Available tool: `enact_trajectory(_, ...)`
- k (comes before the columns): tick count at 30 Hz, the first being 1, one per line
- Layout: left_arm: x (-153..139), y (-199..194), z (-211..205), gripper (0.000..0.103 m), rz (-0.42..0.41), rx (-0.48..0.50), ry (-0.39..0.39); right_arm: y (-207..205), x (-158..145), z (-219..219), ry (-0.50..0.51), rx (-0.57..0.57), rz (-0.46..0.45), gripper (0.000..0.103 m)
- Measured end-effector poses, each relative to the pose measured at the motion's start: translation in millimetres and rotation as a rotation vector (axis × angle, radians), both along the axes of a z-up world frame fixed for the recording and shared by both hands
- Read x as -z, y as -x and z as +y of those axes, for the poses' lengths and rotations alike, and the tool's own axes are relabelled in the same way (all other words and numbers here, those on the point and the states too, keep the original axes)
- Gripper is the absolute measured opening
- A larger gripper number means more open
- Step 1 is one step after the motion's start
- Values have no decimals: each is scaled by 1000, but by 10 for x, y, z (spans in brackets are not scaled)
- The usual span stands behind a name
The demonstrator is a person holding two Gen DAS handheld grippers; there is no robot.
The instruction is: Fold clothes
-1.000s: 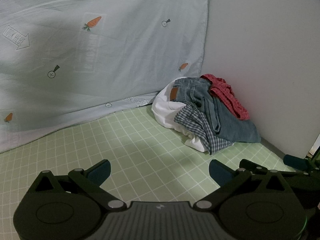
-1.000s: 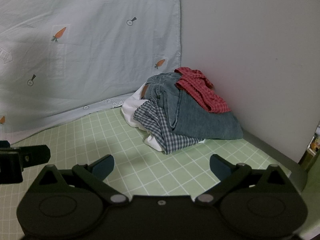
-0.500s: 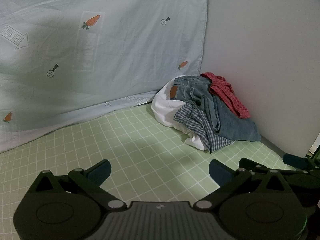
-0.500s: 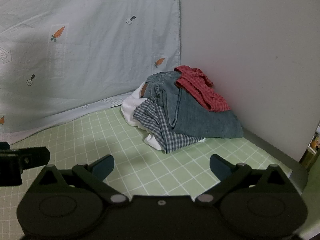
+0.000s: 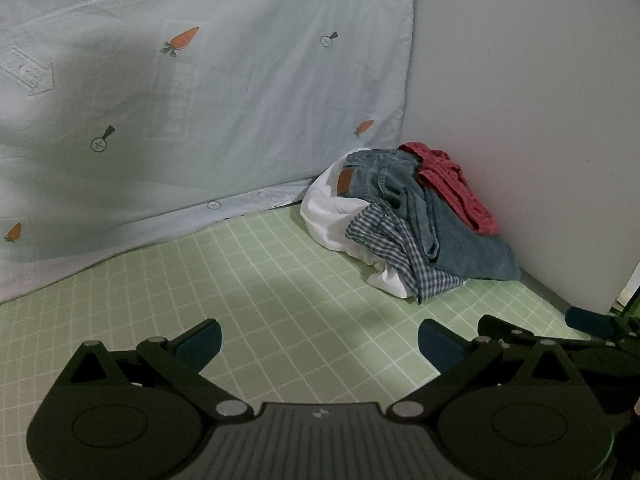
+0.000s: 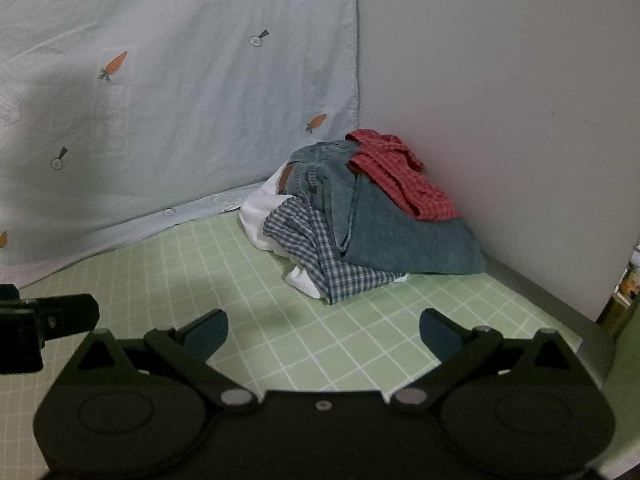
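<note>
A heap of clothes lies in the far right corner of the green checked table: blue jeans on top, a red checked garment against the wall, a blue-and-white checked shirt and a white garment underneath. My left gripper is open and empty, well short of the heap. My right gripper is also open and empty, with the heap ahead of it. The right gripper's fingers show at the left wrist view's right edge.
A pale blue sheet with carrot prints hangs along the back. A plain grey wall closes the right side. The table's grey right edge drops off near the right gripper. Part of the left gripper shows at left.
Both views have drifted slightly; the heap sits a little lower and further right in the left view. Both grippers stay open and empty.
</note>
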State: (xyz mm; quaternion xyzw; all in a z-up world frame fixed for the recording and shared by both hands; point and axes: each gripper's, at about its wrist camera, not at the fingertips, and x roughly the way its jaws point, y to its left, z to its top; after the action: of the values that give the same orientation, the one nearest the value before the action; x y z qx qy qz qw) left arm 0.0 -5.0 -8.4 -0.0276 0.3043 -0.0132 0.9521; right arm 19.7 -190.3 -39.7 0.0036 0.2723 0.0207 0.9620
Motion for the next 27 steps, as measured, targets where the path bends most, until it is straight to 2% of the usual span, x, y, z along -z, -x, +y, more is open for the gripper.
enact_trajectory(17, 12, -28, -74, 103, 9, 3, -2, -9, -3, 3, 2, 1, 7, 103)
enact_trajectory(27, 14, -236, -211, 103, 18, 20, 17, -120, 1, -137, 11, 17, 1, 103)
